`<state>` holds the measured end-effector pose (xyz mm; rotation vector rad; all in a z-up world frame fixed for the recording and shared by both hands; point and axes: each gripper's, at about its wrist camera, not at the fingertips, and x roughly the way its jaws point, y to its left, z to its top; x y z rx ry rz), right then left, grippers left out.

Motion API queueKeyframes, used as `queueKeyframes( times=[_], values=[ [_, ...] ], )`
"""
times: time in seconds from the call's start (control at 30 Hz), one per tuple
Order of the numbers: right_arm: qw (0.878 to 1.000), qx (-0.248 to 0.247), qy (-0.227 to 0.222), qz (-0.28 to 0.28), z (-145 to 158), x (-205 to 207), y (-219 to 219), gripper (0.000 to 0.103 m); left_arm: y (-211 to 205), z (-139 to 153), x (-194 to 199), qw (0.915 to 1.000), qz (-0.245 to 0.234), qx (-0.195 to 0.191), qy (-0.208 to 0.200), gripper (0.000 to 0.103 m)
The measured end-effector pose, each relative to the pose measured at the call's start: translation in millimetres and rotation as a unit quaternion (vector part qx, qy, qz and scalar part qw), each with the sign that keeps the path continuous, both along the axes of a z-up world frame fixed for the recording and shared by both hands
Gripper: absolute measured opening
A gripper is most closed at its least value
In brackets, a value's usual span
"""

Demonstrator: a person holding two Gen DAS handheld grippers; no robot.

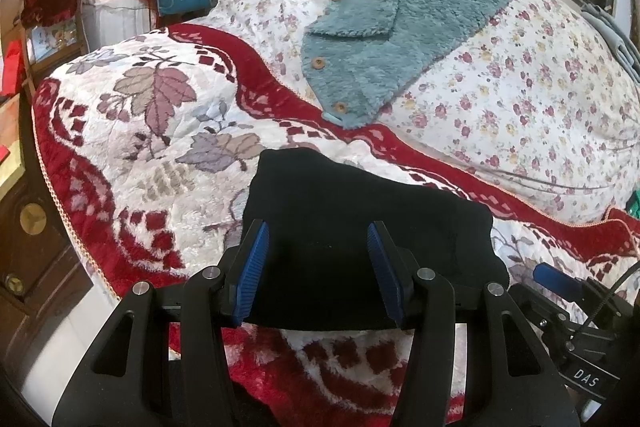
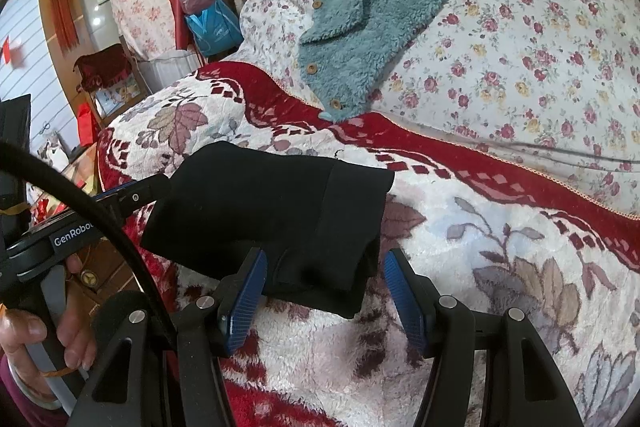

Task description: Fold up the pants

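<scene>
Black pants folded compact on plush floral blanket; left gripper and right gripper fingers spread, pinching nothing. Risk: careless withdrawal snags top layer, undoing fold.

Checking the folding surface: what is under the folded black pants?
The black pants lie on a red and white leaf-patterned blanket, which shows all around them. The part of the blanket directly beneath is covered, so anything there cannot be seen.

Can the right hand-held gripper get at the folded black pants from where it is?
Probably yes. The right hand-held gripper stands open at the near corner of the folded black pants on the red and white floral blanket, and nothing lies between them.
</scene>
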<state>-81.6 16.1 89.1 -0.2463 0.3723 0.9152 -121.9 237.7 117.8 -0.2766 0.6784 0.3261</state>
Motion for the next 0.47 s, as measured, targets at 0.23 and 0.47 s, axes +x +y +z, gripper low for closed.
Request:
queueKeyframes(
  times=[0.23, 0.47],
  values=[
    [1.0, 0.002, 0.003, -0.003, -0.6, 2.0, -2.6, 0.059, -2.9, 1.7, -1.4, 0.9996, 0.004, 0.026, -0.009, 0.051],
    [1.0, 0.015, 0.006, -0.016, 4.0, 9.1, -17.7, 0.059, -23.0, 14.0, -3.1, 0.9987, -0.019, 0.044, -0.018, 0.051]
  ],
)
